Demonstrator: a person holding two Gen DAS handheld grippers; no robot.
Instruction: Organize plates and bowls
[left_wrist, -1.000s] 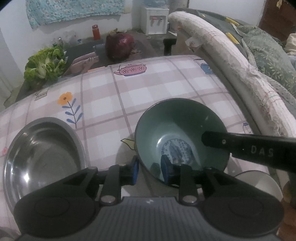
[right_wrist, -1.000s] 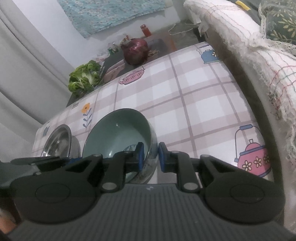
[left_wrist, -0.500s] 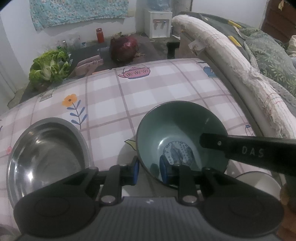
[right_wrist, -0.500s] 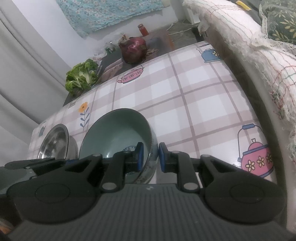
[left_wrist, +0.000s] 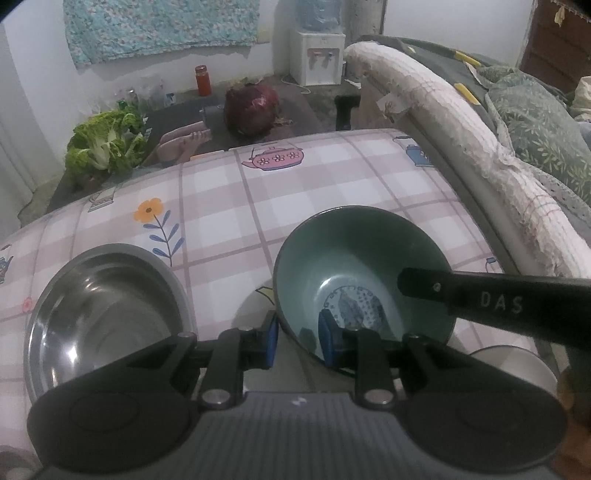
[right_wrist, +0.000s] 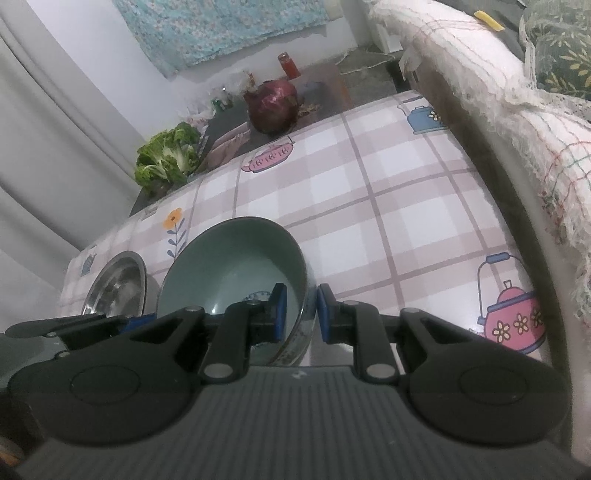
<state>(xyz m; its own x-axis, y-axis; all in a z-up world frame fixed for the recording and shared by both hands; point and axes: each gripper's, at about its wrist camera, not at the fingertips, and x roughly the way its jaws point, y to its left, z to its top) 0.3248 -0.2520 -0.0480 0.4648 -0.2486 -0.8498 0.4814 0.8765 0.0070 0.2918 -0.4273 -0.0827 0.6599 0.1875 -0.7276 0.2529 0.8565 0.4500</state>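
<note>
A green ceramic bowl (left_wrist: 354, 258) with a blue motif inside is held just above the checked tablecloth. My left gripper (left_wrist: 297, 339) is shut on its near-left rim, one pad outside and one inside. My right gripper (right_wrist: 298, 312) is shut on its right rim; the bowl also shows in the right wrist view (right_wrist: 236, 266). The right gripper's finger reaches over the bowl in the left wrist view (left_wrist: 491, 301). A steel bowl (left_wrist: 99, 317) stands on the table to the left, also in the right wrist view (right_wrist: 114, 282).
A white dish (left_wrist: 513, 365) sits at the near right under the right gripper. A covered sofa (left_wrist: 461, 122) runs along the table's right edge. Beyond the far edge lie leafy greens (left_wrist: 105, 147), a red cabbage (left_wrist: 251, 110) and a red jar (left_wrist: 201, 79).
Both grippers have risen slightly with the green bowl still gripped between them; the view looks a little higher over the table. The steel bowl has not moved.
</note>
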